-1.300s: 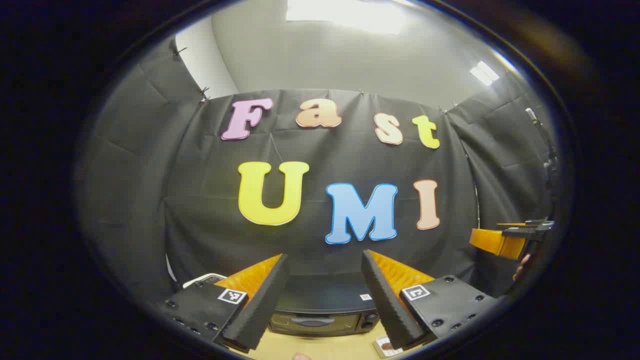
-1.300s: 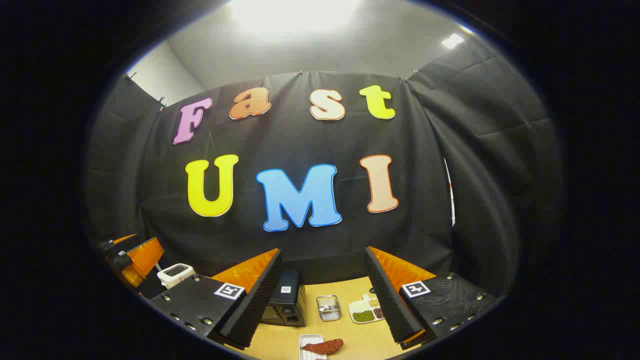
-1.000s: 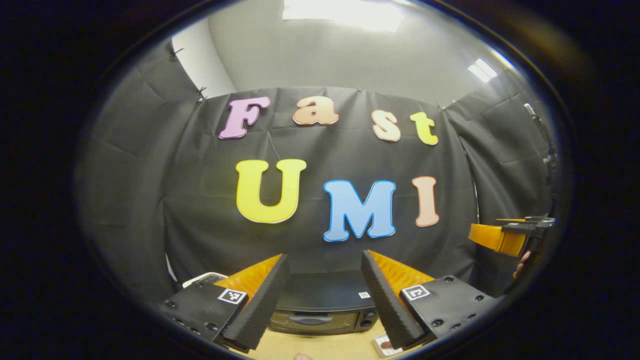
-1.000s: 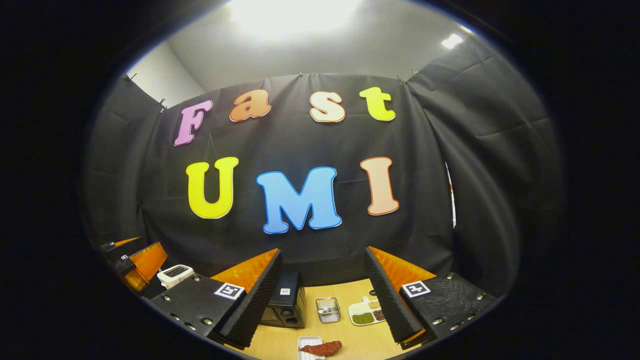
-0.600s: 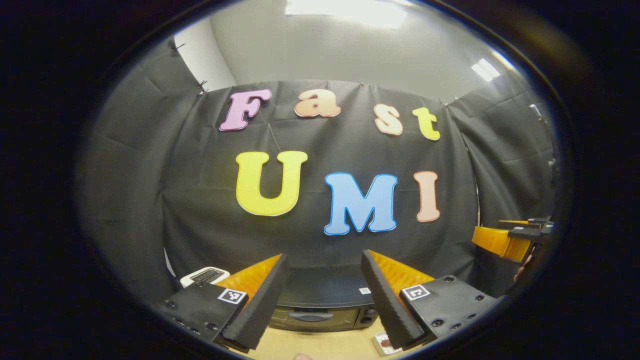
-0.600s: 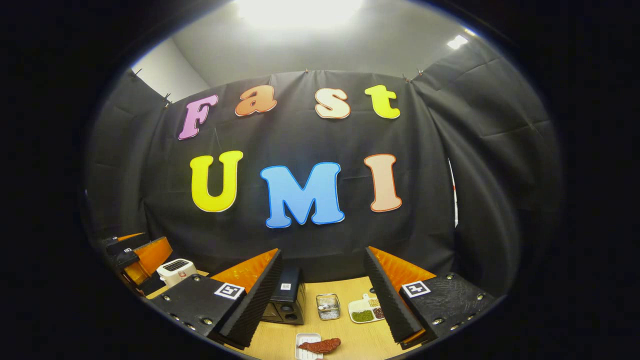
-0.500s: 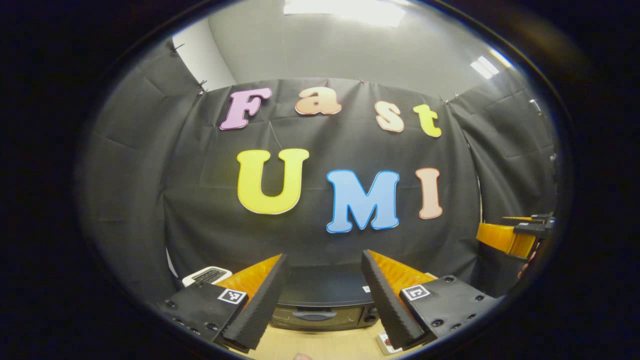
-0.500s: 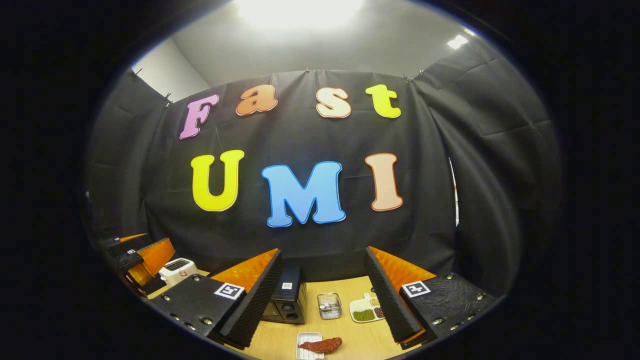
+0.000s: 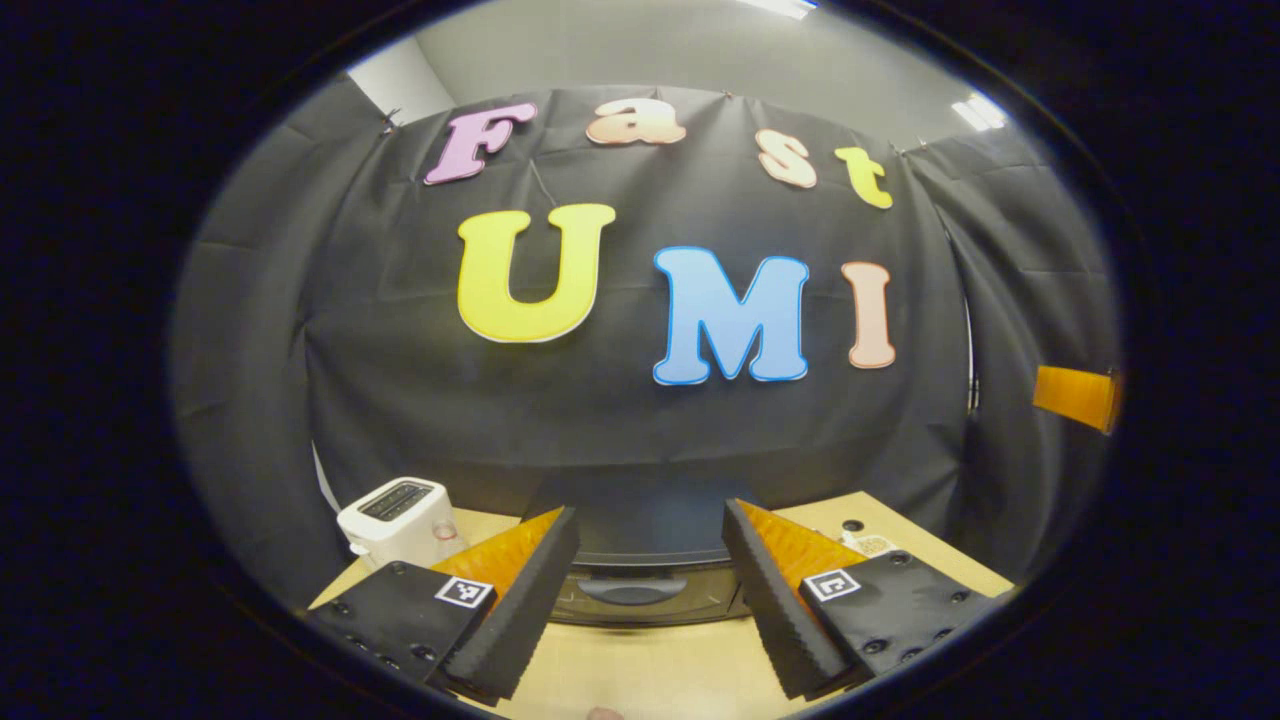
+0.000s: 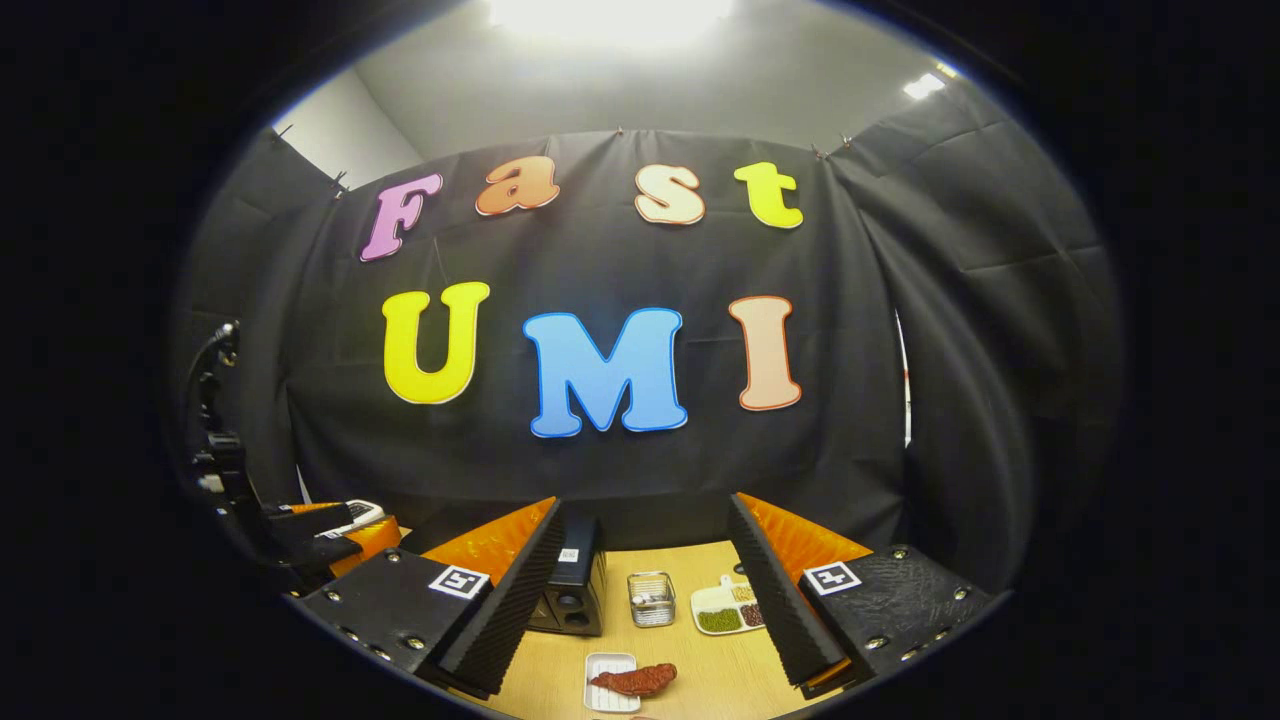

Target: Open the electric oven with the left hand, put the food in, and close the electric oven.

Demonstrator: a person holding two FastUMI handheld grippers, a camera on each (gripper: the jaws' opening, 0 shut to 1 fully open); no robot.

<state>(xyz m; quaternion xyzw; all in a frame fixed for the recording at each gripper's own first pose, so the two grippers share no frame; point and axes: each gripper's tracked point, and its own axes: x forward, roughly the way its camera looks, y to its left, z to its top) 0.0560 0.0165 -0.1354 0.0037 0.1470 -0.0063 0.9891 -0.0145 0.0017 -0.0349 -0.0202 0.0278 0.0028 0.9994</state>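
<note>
Left gripper (image 9: 648, 590): wide open, holding nothing, bottom centre of left gripper view.
Oven (image 9: 640, 560): door shut, low centre, seen between the spread fingers.
Toaster (image 9: 395, 518): lower left, beside oven.
Right gripper (image 10: 645, 600): wide open, holding nothing.
Food (image 10: 632, 679): on white tray (image 10: 598, 664), bottom centre of right gripper view, on table (image 10: 700, 680).

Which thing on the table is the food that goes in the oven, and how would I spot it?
Start at the wooden table and find the black electric oven near its back. Come forward toward the front edge, to a small white tray. The food is the long reddish-brown piece lying partly on that tray, unlike the green and brown grains on the divided dish farther back.
</note>
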